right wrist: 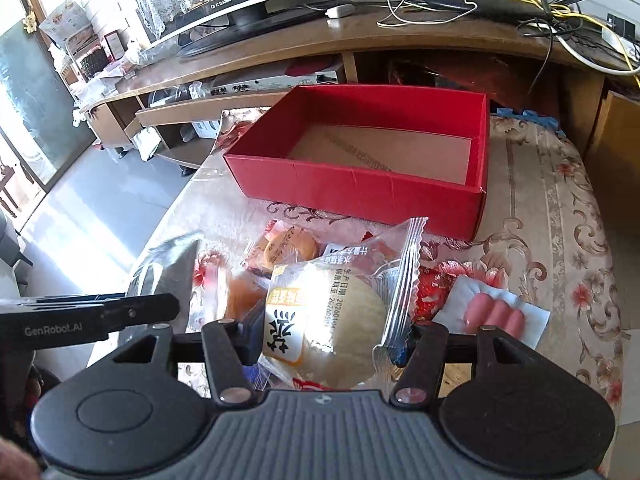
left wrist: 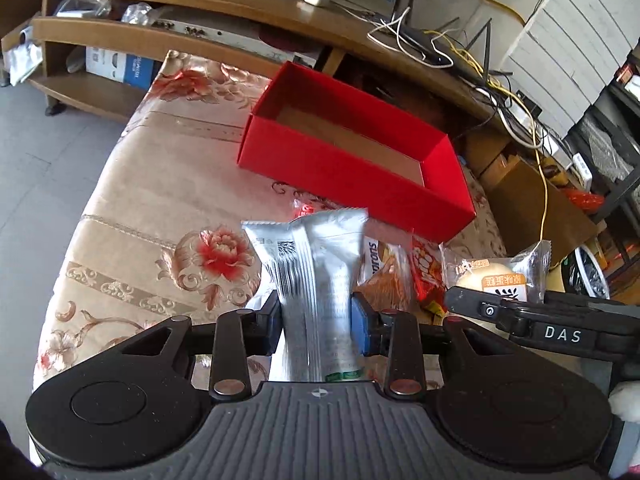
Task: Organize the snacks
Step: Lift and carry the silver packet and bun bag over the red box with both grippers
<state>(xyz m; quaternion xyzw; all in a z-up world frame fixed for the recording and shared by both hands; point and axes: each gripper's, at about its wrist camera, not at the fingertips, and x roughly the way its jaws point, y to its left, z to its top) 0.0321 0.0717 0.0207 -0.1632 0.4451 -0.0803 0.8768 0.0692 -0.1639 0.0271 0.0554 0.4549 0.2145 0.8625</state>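
Note:
My left gripper [left wrist: 316,322] is shut on a silver foil snack packet [left wrist: 312,276], held upright above the flowered cloth. My right gripper [right wrist: 328,338] is shut on a clear-wrapped pale round cake [right wrist: 340,312]; the same cake [left wrist: 496,276] and the right gripper's arm show at the right of the left wrist view. An open red box [left wrist: 352,168] [right wrist: 360,192] with a bare cardboard floor lies beyond both grippers. Several more snacks lie between the grippers and the box: an orange packet [left wrist: 384,276], a red packet [left wrist: 426,272], a small wrapped cake [right wrist: 286,246].
A wrapped pack of pink sausages [right wrist: 496,314] lies on the cloth at the right. Behind the box stands a wooden TV stand [right wrist: 304,40] with cables, a router and a screen. The table's edge drops to grey floor tiles [left wrist: 44,140] on the left.

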